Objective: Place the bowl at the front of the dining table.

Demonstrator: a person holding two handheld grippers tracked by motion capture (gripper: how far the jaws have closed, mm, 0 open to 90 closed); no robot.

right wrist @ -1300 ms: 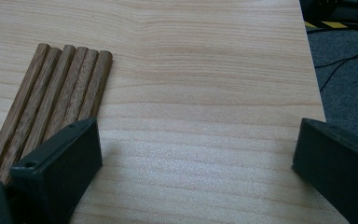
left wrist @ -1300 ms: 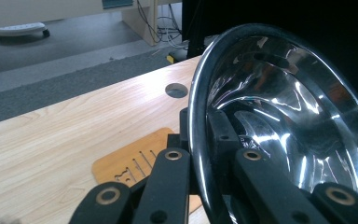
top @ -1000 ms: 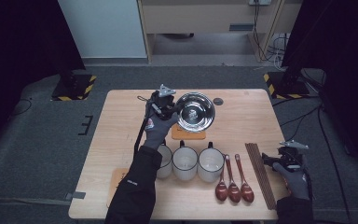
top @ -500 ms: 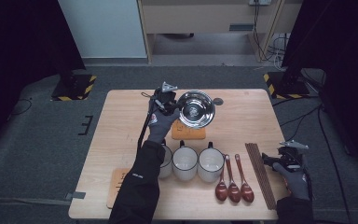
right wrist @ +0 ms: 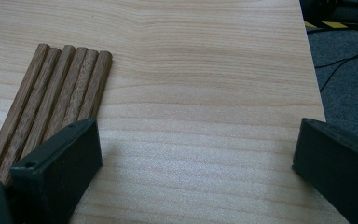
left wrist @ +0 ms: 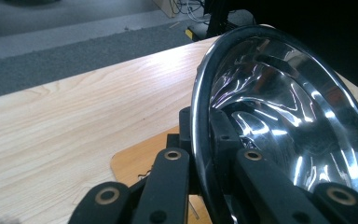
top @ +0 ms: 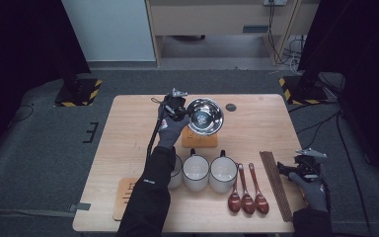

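A shiny steel bowl [top: 205,116] hangs tilted over a wooden coaster [top: 200,140] at the table's far middle. My left gripper [top: 180,111] is shut on its left rim. In the left gripper view the rim of the bowl [left wrist: 298,121] runs between the two jaws of that gripper [left wrist: 200,140], with the coaster [left wrist: 135,163] just below. My right gripper [top: 288,170] stands open at the table's near right edge. In the right gripper view it [right wrist: 196,154] has only bare wood between its jaws, and a row of wooden chopsticks [right wrist: 56,93] lies beside its left jaw.
Three white mugs [top: 196,173] stand in a row at the near middle. Three brown wooden spoons [top: 246,190] lie to their right, then the chopsticks [top: 276,185]. A second coaster [top: 126,197] lies at the near left. A small dark disc [top: 231,106] sits beyond the bowl.
The left hand has shifted a little and sunk toward the coaster, still holding the bowl. The right gripper has stayed where it was.
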